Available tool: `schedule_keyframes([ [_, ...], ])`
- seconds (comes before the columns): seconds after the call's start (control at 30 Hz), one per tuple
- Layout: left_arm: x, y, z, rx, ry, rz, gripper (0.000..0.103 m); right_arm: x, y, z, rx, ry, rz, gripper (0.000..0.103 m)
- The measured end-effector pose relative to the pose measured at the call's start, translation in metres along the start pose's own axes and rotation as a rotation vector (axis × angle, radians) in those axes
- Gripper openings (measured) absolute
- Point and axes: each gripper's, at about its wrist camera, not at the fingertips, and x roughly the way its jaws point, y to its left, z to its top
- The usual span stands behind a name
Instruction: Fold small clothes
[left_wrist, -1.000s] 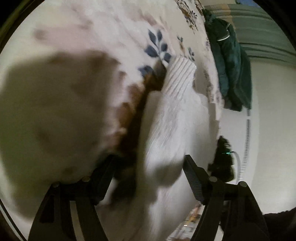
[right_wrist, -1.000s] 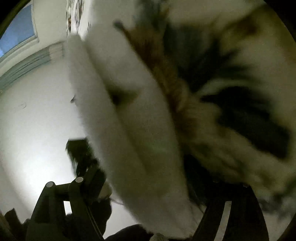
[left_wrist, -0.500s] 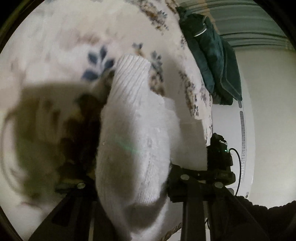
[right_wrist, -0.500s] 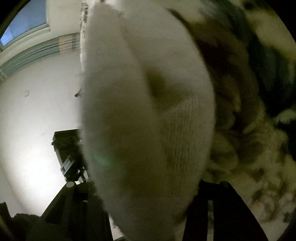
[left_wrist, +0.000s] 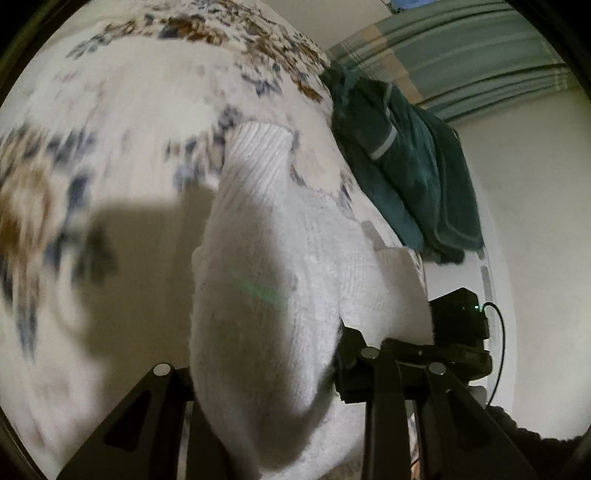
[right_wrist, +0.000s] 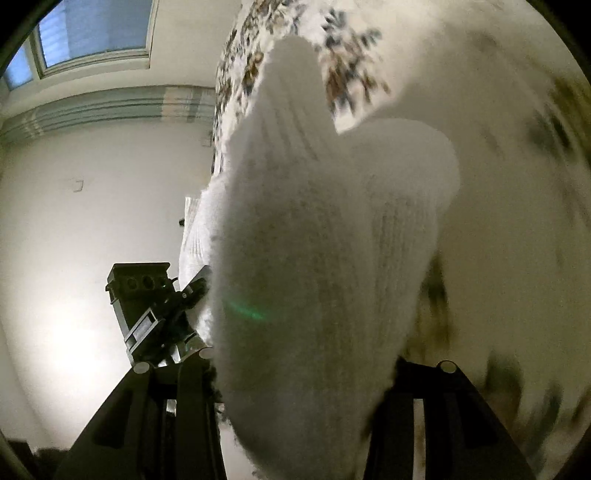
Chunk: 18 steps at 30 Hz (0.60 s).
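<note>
A white knit garment (left_wrist: 280, 258) with a ribbed cuff (left_wrist: 258, 147) hangs bunched in front of both cameras, lifted off the flowered bedcover (left_wrist: 129, 129). My left gripper (left_wrist: 262, 369) is shut on its lower fold, the cloth filling the gap between the black fingers (left_wrist: 351, 354). In the right wrist view the same garment (right_wrist: 314, 240) bulges between the fingers of my right gripper (right_wrist: 303, 369), which is shut on it too. The two grippers hold it side by side, close together. The pads are hidden by the cloth.
A dark green cloth (left_wrist: 406, 166) lies over the bed's far right edge. The bedcover (right_wrist: 498, 184) spreads below and to the right. A pale wall and a window (right_wrist: 92, 33) are on the left. The other gripper's body (right_wrist: 147, 295) shows beside the garment.
Both grippers have closed on the white garment and lifted it away from the bedcover. The bed now looks farther off, and the brown-and-dark patch under the garment is out of view.
</note>
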Motion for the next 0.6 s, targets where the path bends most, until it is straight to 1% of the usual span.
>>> schedule_keyframes([
  [0.07, 0.019, 0.007, 0.032, 0.015, 0.000, 0.022, 0.025, 0.019, 0.002, 0.047, -0.016, -0.004, -0.024, 0.044],
  [0.1, 0.032, 0.014, 0.050, 0.023, 0.000, 0.031, 0.025, 0.023, 0.001, 0.061, -0.022, -0.005, -0.030, 0.044],
  [0.13, 0.041, 0.019, 0.060, 0.028, 0.004, 0.034, 0.025, 0.028, -0.003, 0.082, -0.023, -0.002, -0.034, 0.044],
  [0.17, 0.050, 0.025, 0.070, 0.027, 0.009, 0.038, 0.025, 0.036, -0.007, 0.101, -0.021, -0.003, -0.048, 0.044],
  [0.27, 0.077, 0.045, 0.090, 0.012, 0.030, 0.044, 0.026, 0.046, -0.023, 0.140, -0.013, -0.002, -0.079, 0.045],
  [0.33, 0.093, 0.057, 0.098, 0.007, 0.057, 0.070, 0.027, 0.056, -0.035, 0.160, 0.009, 0.013, -0.091, 0.046],
  [0.4, 0.103, 0.065, 0.101, -0.003, 0.081, 0.092, 0.030, 0.062, -0.043, 0.173, 0.027, 0.037, -0.115, 0.052],
  [0.43, 0.105, 0.069, 0.100, -0.008, 0.090, 0.098, 0.033, 0.066, -0.044, 0.174, 0.026, 0.051, -0.133, 0.059],
  [0.5, 0.101, 0.071, 0.097, -0.028, 0.098, 0.096, 0.036, 0.069, -0.035, 0.180, 0.005, 0.069, -0.190, 0.065],
  [0.53, 0.097, 0.071, 0.094, -0.033, 0.095, 0.104, 0.041, 0.061, -0.031, 0.162, -0.011, 0.068, -0.233, 0.071],
  [0.57, 0.091, 0.070, 0.089, -0.031, 0.092, 0.142, 0.046, 0.061, -0.024, 0.156, -0.023, 0.061, -0.289, 0.079],
  [0.6, 0.086, 0.070, 0.084, -0.026, 0.086, 0.181, 0.055, 0.056, -0.022, 0.146, -0.042, 0.052, -0.354, 0.082],
])
